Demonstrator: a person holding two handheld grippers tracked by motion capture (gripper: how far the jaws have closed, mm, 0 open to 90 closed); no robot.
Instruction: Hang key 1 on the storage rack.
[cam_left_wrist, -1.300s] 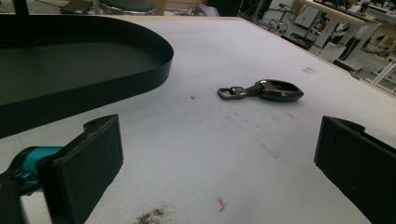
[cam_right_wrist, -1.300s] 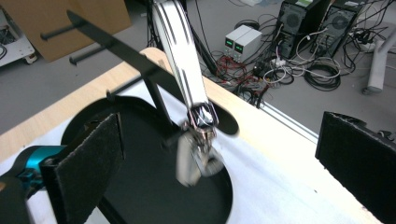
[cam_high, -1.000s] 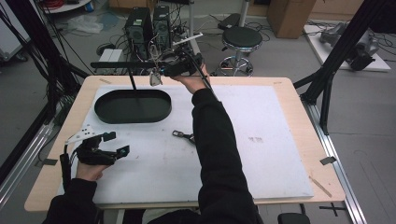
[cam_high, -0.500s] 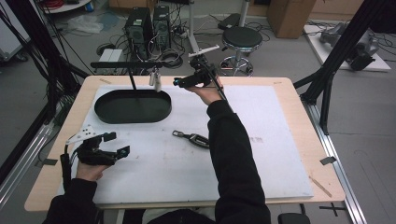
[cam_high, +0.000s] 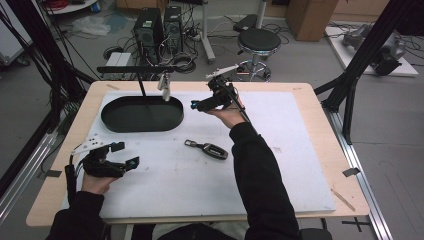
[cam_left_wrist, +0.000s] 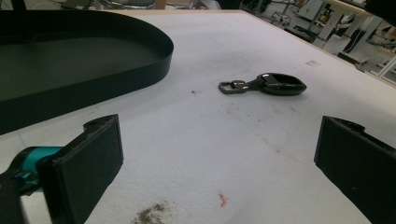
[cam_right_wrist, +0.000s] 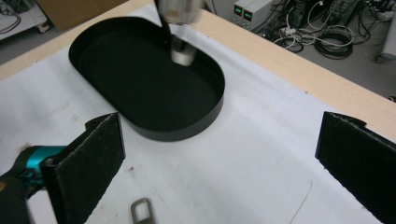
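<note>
A dark key fob (cam_high: 210, 149) with a metal clasp lies on the white mat, right of mid-table; it also shows ahead of the left jaws (cam_left_wrist: 275, 84). A small silver item (cam_high: 164, 86) hangs from a black bar over the right end of the black oval tray (cam_high: 142, 114). My right gripper (cam_high: 200, 97) is held in the air just right of the tray, open and empty; its view looks down on the tray (cam_right_wrist: 149, 79) and the silver item (cam_right_wrist: 180, 46). My left gripper (cam_high: 127, 154) rests near the front left, open and empty.
A black stand (cam_high: 135, 69) rises from the tray with its bar across the top. The white mat (cam_high: 300, 165) covers most of the wooden table (cam_high: 320, 95). Dark frame posts stand at both table sides, and a stool and computers stand on the floor beyond.
My right gripper has drawn away from the hanging silver item, moving right and back toward the person. The left gripper and key fob have stayed put.
</note>
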